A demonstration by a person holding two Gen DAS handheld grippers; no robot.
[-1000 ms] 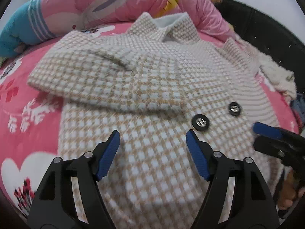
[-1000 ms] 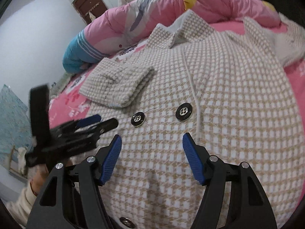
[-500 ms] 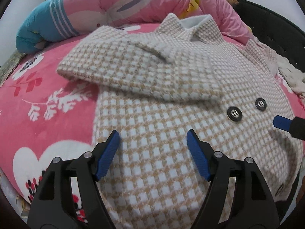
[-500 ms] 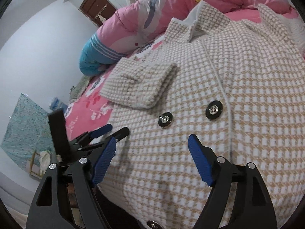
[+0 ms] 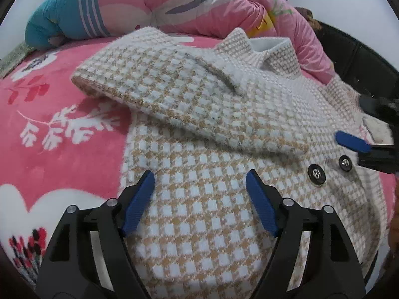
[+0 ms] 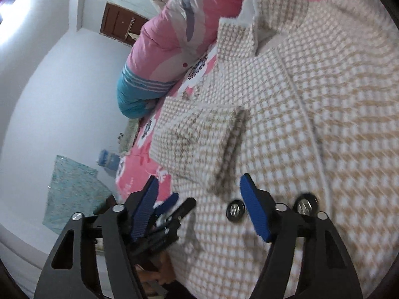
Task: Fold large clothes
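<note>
A beige-and-white houndstooth coat (image 5: 212,224) lies front up on a pink bedspread (image 5: 62,137). One sleeve (image 5: 187,99) is folded across its chest, above two black buttons (image 5: 316,174). My left gripper (image 5: 200,182) hovers over the coat's lower left part. Its jaws are opening and no cloth is pinched between them. My right gripper (image 6: 199,184) hangs over the coat (image 6: 324,124) just below the sleeve's cuff (image 6: 224,164), beside a button (image 6: 235,210). Its jaws are closing, and nothing is gripped. One of its blue pads (image 5: 351,142) shows at the left wrist view's right edge.
A rolled pink quilt with a teal end (image 5: 174,5) lies along the bed's head. A black bed frame (image 5: 361,57) runs at the right. Beyond the bed's edge are a white wall, a brown door (image 6: 119,25) and a teal patterned cloth (image 6: 69,191).
Both grippers have slid left over the coat. The right one moved more and rolled, so the buttons now sit by its right finger and the left gripper is close beside its left finger.
</note>
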